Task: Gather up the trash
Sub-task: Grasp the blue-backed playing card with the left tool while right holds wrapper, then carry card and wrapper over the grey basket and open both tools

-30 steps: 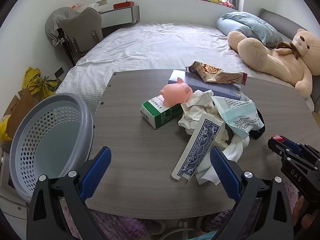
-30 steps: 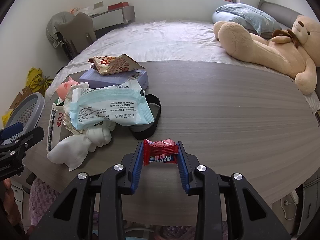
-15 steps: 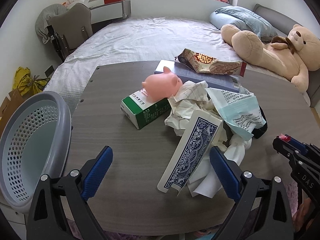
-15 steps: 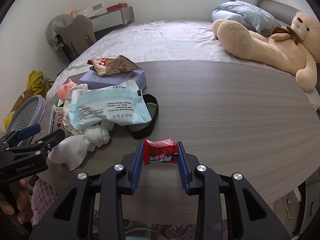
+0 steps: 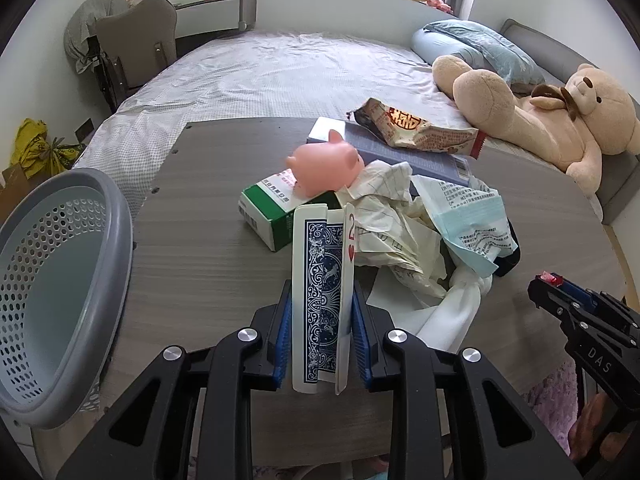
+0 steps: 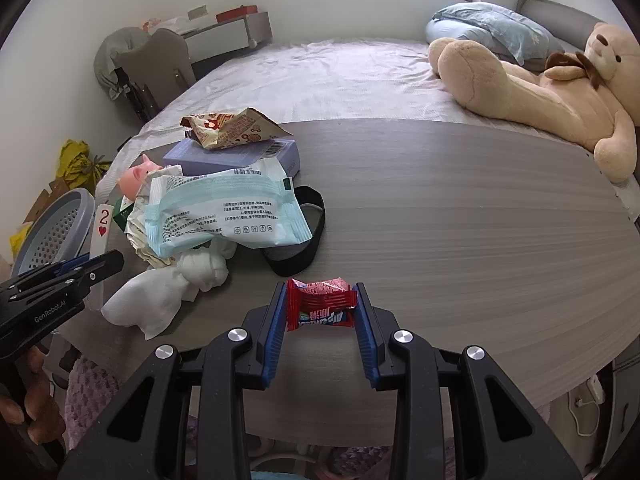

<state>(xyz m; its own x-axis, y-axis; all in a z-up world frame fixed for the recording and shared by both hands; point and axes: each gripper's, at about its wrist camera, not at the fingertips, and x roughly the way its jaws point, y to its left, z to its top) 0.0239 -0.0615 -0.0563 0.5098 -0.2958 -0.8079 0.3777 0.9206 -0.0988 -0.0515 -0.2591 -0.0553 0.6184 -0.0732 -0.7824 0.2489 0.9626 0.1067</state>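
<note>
Your left gripper (image 5: 322,322) is no longer standing wide over the pile as it was a moment earlier: its jaws have just been closing, and they are now pinching the playing cards (image 5: 322,280), a blue-backed card and a two of hearts, held upright off the desk (image 5: 200,256). Your right gripper (image 6: 320,312) is sitting where it was, jaws narrowed and pressing on the red candy wrapper (image 6: 322,306), just above the near desk edge. You are at the pick-up step with both hands loaded, so the next move looks like a carry to the grey basket (image 5: 116,240), which is standing off the desk's left edge, tilted with its mouth toward you. Your left hand is nearer to it and has open desk to cross. Keeping the cards level with the rim or above seems wise, as thin cards could slip or catch on it. Your right hand would need to pass over or around the heap of crumpled paper (image 5: 392,216), the wipes packet (image 6: 224,208) and the white cloth (image 6: 160,300), and the pink pig toy (image 5: 324,166) on the green box (image 5: 276,212) is perched loosely.
</note>
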